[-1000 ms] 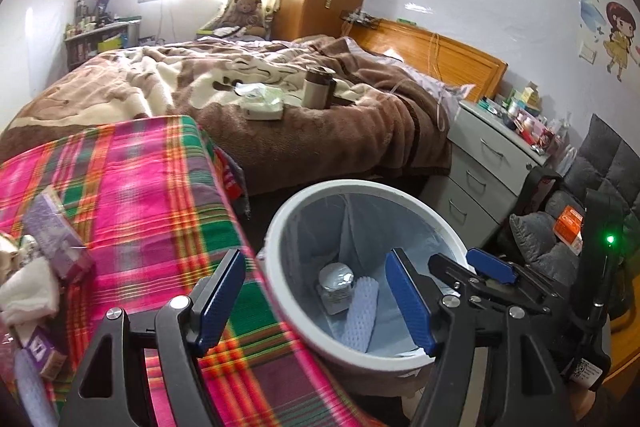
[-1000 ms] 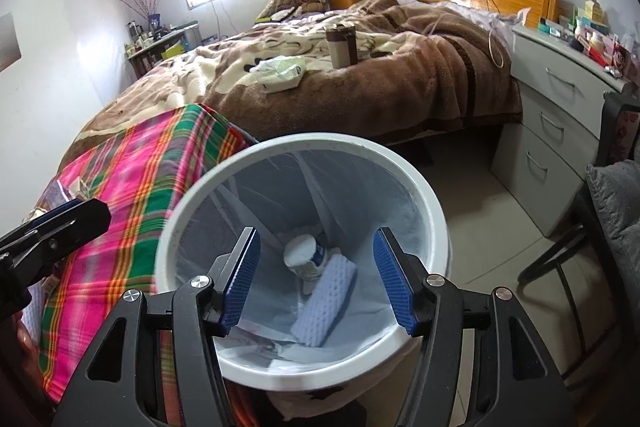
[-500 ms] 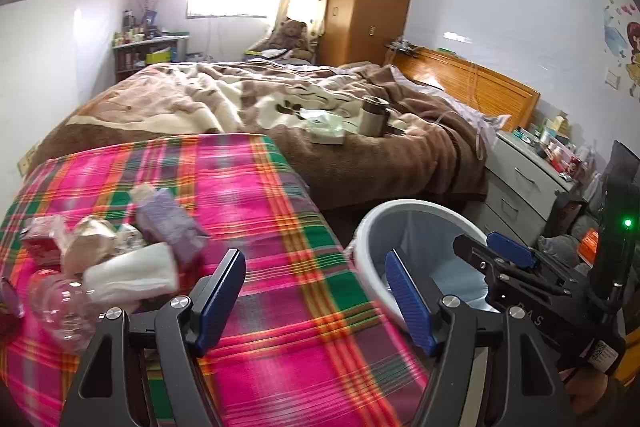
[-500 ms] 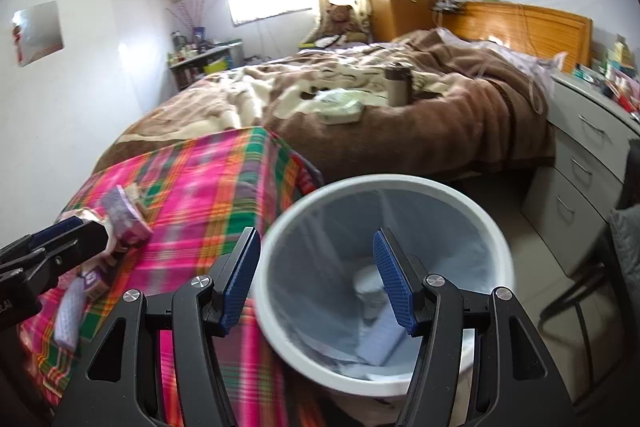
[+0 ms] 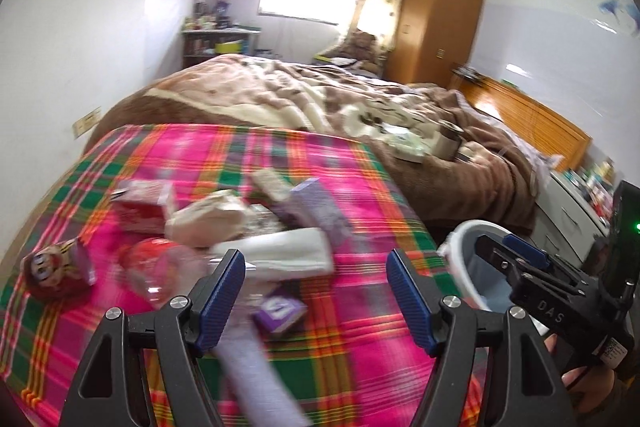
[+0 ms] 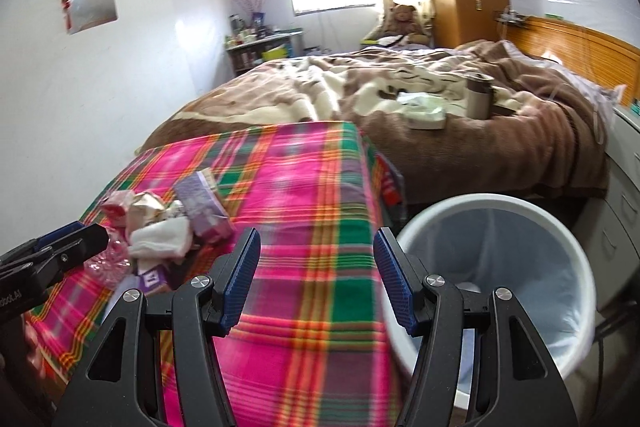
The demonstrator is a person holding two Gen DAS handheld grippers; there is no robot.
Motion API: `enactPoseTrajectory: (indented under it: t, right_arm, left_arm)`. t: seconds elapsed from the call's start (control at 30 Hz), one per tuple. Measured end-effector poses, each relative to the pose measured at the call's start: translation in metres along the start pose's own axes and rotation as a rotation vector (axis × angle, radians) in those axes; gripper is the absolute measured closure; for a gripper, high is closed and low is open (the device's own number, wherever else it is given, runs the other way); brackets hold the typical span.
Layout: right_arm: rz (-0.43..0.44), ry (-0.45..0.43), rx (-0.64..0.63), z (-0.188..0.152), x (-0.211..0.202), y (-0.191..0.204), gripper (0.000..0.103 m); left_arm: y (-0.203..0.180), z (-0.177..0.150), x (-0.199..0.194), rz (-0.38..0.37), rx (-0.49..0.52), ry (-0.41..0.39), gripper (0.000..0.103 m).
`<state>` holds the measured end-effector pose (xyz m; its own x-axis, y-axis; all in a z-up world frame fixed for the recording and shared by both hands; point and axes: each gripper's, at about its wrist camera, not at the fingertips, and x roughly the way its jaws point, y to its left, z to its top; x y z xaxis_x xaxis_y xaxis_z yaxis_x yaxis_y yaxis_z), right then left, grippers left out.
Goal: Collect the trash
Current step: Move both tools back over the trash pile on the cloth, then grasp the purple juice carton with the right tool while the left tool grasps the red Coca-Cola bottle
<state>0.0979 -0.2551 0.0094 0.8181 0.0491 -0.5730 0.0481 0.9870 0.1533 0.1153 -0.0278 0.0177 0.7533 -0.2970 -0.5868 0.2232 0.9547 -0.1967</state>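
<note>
Left wrist view: we see the left gripper (image 5: 314,281) with jaws apart and empty, above the trash pile (image 5: 240,223) on the plaid cloth (image 5: 360,339).

Right wrist view: the right gripper (image 6: 316,267) is likewise parted and empty; the white bin (image 6: 496,211) stands just beside the cloth, the pile lying left.
</note>
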Motion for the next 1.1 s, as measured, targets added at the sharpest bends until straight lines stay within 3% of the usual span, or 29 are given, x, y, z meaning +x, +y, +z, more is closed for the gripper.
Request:
enactPoseTrajectory:
  t: [0.37, 0.67, 1.1]
  right_arm:
    - [0.081, 0.057, -0.089, 0.015, 0.040, 0.048, 0.043]
    - [0.155, 0.135, -0.166, 0.025, 0.085, 0.081, 0.043]
    - [0.258, 0.246, -0.094, 0.025, 0.116, 0.083, 0.043]
  left_arm:
    - [0.071, 0.007, 0.000, 0.102, -0.131, 0.019, 0.027]
    - [0.110, 0.011, 0.023, 0.087, -0.253, 0.102, 0.026]
    - [0.118, 0.011, 0.060, 0.060, -0.325, 0.185, 0.026]
